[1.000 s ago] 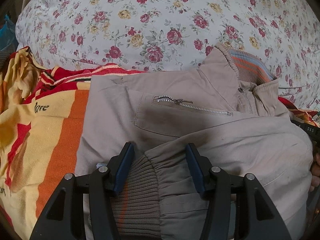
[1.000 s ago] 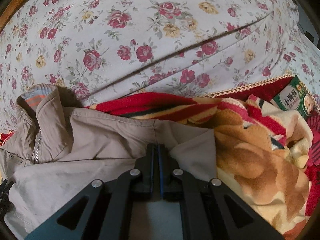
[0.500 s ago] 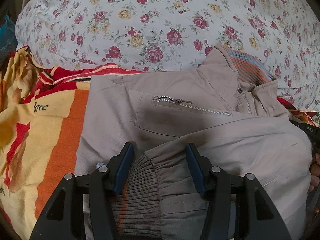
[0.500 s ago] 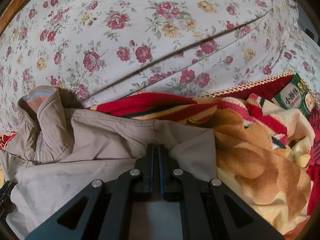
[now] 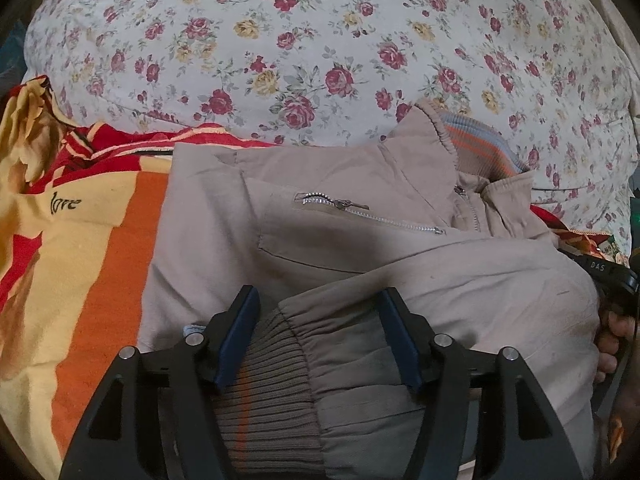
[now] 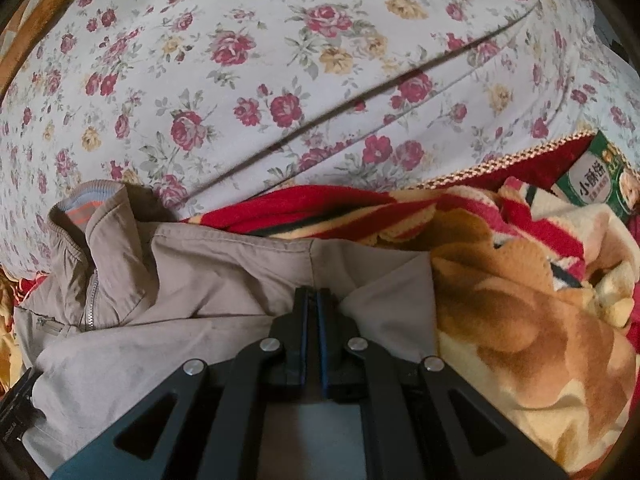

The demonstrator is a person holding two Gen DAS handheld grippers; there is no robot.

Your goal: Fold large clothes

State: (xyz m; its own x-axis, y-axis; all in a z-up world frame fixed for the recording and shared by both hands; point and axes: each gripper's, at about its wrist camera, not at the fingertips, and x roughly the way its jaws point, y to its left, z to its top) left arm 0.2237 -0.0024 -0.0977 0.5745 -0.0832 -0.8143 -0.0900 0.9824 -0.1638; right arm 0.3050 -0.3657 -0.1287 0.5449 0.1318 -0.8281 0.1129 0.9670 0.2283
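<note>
Clearly soft, limp, fairly bulky: beige jacket (image 5: 360,240) spread on the striped blanket (image 5: 100,248), below the floral pillow (image 5: 320,40). Left tool (image 5: 318,320) spread wide around the ribbed cuff (image 5: 264,380); right tool (image 6: 311,316) clamped, seemingly pinching jacket fabric. Best held at seams or cuffs.

A rose-print floral bedsheet (image 5: 320,40) fills the 12 o'clock half of both views. At 9 o'clock lies an orange, yellow and red blanket (image 5: 80,260); at 3 o'clock, a green snack packet (image 6: 596,184).
</note>
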